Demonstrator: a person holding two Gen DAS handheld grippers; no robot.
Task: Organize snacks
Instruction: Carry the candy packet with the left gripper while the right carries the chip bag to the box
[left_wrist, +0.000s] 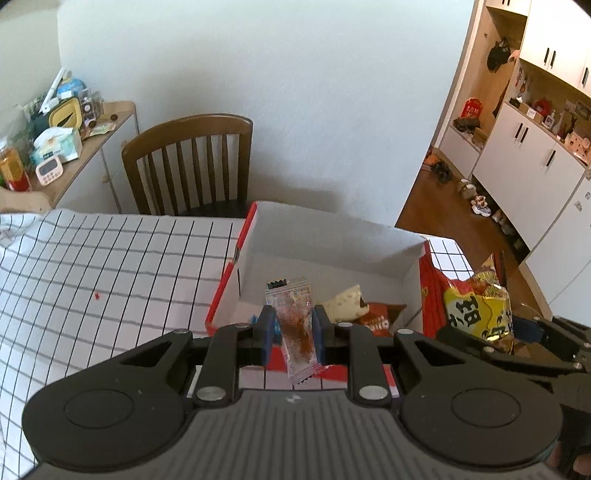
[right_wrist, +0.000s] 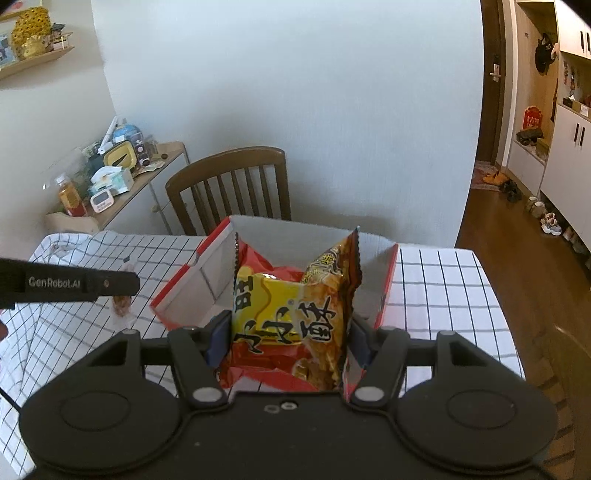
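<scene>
While the left gripper (left_wrist: 294, 325) has its jaws clamped on a clear sachet (left_wrist: 295, 325) above the box (left_wrist: 332, 236), the right gripper (right_wrist: 288, 332) squeezes a yellow snack bag (right_wrist: 291, 310).

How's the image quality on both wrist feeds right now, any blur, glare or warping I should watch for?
Left wrist: sharp on the clear sachet in the left gripper; fisheye bends the cupboards at the right edge; soft shadow inside the red-and-white box.
Right wrist: crisp on the yellow-and-red snack bag in the right gripper, slight sheen on it; corners vignetted, door frame curved.
</scene>
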